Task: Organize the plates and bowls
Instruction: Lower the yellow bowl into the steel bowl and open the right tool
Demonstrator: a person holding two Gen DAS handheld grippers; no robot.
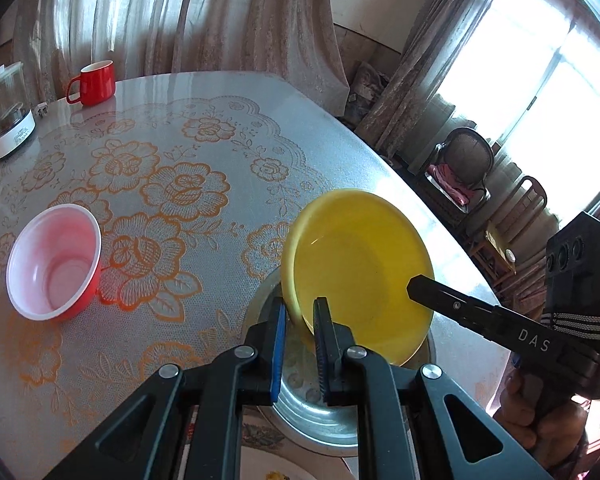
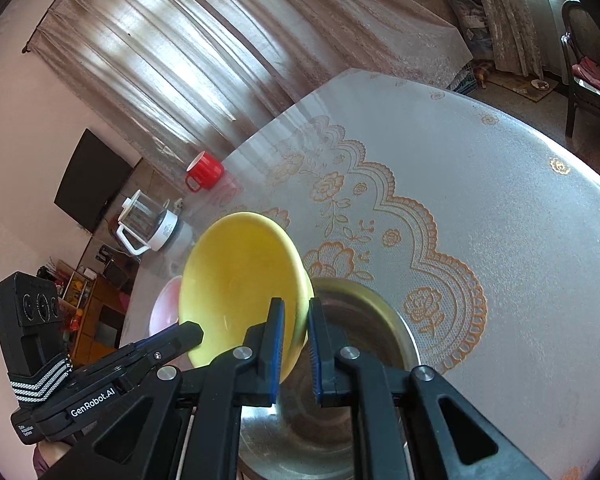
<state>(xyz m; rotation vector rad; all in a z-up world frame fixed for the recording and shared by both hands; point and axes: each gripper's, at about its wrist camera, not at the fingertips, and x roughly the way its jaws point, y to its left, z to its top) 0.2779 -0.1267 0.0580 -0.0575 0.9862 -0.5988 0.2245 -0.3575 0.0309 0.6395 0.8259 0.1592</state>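
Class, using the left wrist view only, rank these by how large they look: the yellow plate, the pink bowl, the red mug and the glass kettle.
1. yellow plate, nearest the camera, so enlarged
2. pink bowl
3. glass kettle and red mug: both far off, the kettle cut by the frame edge, so unranked

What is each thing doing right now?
Yellow plate: tilted, held at its rim above the metal bowl.
Metal bowl: upright on the table.
Pink bowl: tipped sideways.
Red mug: upright.
Left gripper: gripping the plate.
Right gripper: gripping the plate.
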